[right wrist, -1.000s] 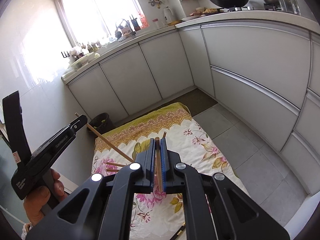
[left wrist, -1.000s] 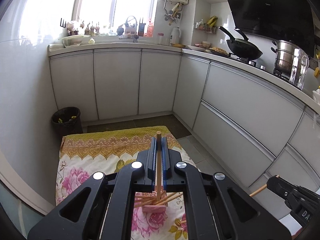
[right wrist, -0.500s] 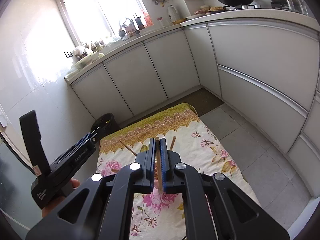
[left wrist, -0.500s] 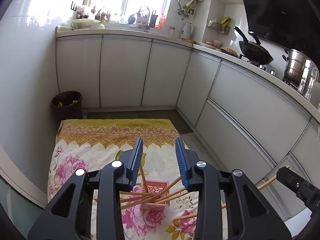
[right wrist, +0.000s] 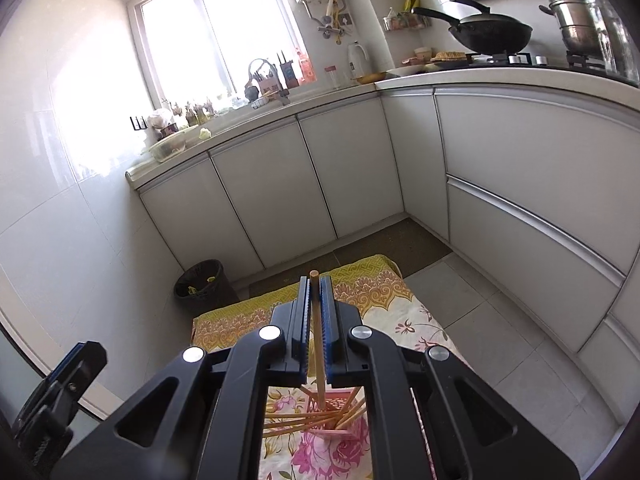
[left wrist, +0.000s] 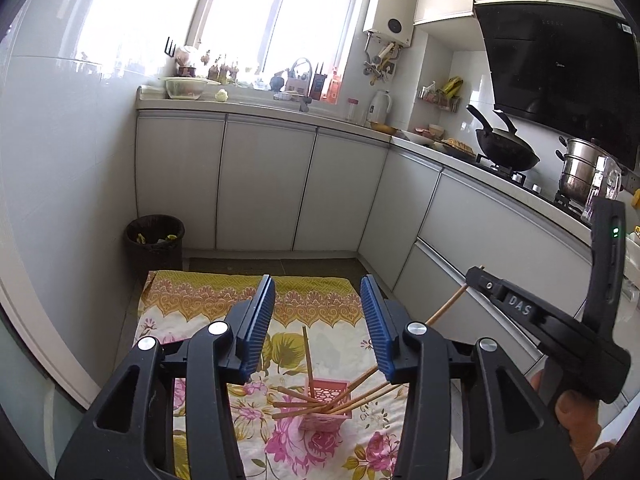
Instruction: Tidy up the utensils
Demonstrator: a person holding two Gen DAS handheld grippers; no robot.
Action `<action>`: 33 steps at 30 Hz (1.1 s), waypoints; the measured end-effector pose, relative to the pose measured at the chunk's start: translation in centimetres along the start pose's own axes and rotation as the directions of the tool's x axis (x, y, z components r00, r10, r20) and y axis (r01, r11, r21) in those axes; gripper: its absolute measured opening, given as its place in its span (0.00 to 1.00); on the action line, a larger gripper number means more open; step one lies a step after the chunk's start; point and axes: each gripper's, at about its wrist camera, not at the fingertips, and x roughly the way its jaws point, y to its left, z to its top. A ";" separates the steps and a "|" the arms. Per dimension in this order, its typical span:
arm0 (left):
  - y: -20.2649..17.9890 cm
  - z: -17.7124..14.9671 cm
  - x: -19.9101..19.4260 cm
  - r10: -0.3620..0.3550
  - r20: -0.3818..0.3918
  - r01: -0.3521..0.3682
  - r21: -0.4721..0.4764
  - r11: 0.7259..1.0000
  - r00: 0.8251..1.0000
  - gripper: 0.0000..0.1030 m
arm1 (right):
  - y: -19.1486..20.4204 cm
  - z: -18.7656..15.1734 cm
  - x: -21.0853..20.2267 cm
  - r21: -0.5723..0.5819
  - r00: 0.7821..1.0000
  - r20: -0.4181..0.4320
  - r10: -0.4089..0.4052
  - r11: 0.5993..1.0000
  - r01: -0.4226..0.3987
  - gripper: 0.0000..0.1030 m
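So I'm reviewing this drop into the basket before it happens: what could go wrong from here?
The pink basket already holds chopsticks splayed at shallow angles; the chopstick clamped in the right gripper could hit them and bounce out onto the floral cloth. The small basket might also tip. The open left gripper hangs just above and could snag the upright stick.

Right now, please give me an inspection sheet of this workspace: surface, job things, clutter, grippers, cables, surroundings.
Surface: floral cloth spread on the tiled floor.
Job things: pink basket on the cloth, several chopsticks leaning in it at mixed angles; one more chopstick held upright above it.
Clutter: nothing seen on the cloth besides these.
Grippers: left gripper open, empty, above the basket; right gripper shut on the chopstick.
Cables: nothing seen.
Surroundings: bin by the wall, white cabinets, wok and steel pot on the stove.
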 end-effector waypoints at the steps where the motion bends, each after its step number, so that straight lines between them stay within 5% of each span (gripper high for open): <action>1: 0.0 0.0 0.0 0.002 -0.002 -0.002 -0.001 1.000 1.000 0.41 | -0.2 -0.2 0.6 0.005 1.000 -0.011 -0.006 1.000 0.007 0.06; 2: 0.2 0.0 0.1 0.001 -0.006 -0.001 -0.003 1.000 1.000 0.41 | -0.4 -0.4 1.3 0.009 1.000 -0.027 -0.013 1.000 0.013 0.07; 5: 0.5 0.0 0.1 -0.002 -0.010 0.002 -0.009 1.000 1.000 0.41 | -1.3 -0.8 1.7 0.039 1.000 -0.027 -0.015 0.999 0.016 0.54; 6: 0.5 0.0 0.1 0.000 -0.011 0.000 -0.009 1.000 1.000 0.41 | -1.5 -0.9 1.5 0.044 1.000 -0.014 -0.019 0.999 0.019 0.58; 25: -0.4 -1.1 -1.0 -0.038 -0.026 0.038 -0.001 0.999 0.999 0.46 | -5.5 0.2 -2.7 0.134 1.000 -0.017 -0.011 0.991 0.013 0.61; 30: -0.4 -2.6 -2.3 -0.074 -0.024 0.074 0.015 0.997 0.997 0.55 | -11.7 -1.2 -0.4 0.228 0.985 -0.157 -0.065 0.968 0.100 0.68; 33: -0.3 -4.6 -3.0 -0.117 -0.040 0.118 0.018 0.993 0.992 0.62 | -19.2 -4.0 4.2 0.451 0.935 -0.352 0.043 0.883 0.129 0.68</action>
